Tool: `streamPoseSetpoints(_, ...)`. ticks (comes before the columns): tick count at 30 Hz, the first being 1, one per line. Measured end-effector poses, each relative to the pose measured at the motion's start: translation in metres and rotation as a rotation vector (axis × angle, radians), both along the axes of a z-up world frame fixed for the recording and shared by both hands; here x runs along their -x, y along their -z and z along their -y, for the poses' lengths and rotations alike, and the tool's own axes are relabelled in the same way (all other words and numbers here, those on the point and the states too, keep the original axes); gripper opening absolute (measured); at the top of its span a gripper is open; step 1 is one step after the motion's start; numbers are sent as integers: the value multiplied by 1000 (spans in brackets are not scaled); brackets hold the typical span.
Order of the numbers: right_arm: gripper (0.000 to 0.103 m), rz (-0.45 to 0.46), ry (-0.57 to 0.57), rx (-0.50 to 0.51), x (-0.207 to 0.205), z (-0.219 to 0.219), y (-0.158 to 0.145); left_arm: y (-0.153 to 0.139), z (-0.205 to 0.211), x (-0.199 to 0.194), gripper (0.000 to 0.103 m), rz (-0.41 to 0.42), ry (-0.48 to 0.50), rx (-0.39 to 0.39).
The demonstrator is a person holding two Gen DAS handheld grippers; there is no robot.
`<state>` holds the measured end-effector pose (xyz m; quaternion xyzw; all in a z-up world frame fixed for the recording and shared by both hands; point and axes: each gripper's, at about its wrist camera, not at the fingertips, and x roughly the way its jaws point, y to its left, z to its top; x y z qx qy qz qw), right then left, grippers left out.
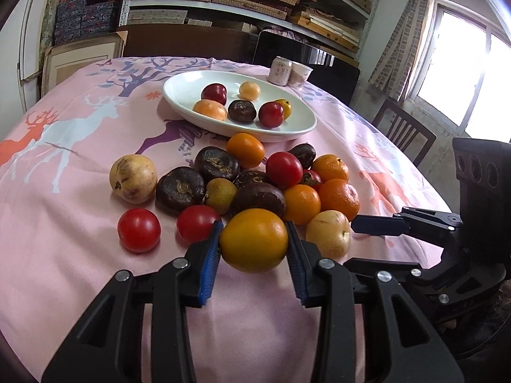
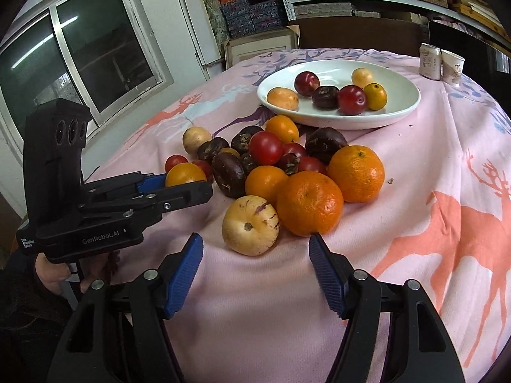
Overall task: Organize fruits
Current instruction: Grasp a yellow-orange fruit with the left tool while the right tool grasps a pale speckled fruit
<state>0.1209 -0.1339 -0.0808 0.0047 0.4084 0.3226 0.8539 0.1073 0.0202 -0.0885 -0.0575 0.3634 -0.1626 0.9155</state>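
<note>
Left gripper (image 1: 254, 244) clamps yellow-orange fruit (image 1: 254, 239); right gripper (image 2: 255, 255) agape, angled down.

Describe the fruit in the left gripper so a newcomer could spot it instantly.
Start at the white oval plate on the pink deer tablecloth, then come to the pile's near edge. The left gripper is shut on a smooth yellow-orange fruit, the only one between blue pads.

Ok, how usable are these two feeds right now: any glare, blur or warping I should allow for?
Left wrist view: window blown out white at upper right, fisheye bends the shelves, fruit pile sharp and evenly lit. Right wrist view: no glare, its window dark, table edges curve, corners vignetted black, plate crisp with soft shadows only.
</note>
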Motion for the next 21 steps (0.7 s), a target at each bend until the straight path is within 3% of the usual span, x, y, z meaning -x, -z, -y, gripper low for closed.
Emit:
streamPoseSetpoints(2,66,-8,-6,7,-1,-6,1,0,1,2,38,3,-9,-18)
streamPoseSetpoints(3,53,-16,-26,7,-1,-11,1,0,1,3,38,5,-13,-30)
streamPoseSetpoints(6,48,-5,-33,44,-1,-21,1,-1,-3,6,38,7,-31,-50)
streamPoseSetpoints(13,47,-32,20,68,-17,-33,1,-1,-11,7,38,6,-44,-57)
streamPoseSetpoints(15,38,-29,31,82,-19,-34,4,0,-11,8,38,6,-41,-57)
streamPoseSetpoints(21,38,-62,27,2,-19,-21,5,0,-12,10,38,2,-39,-53)
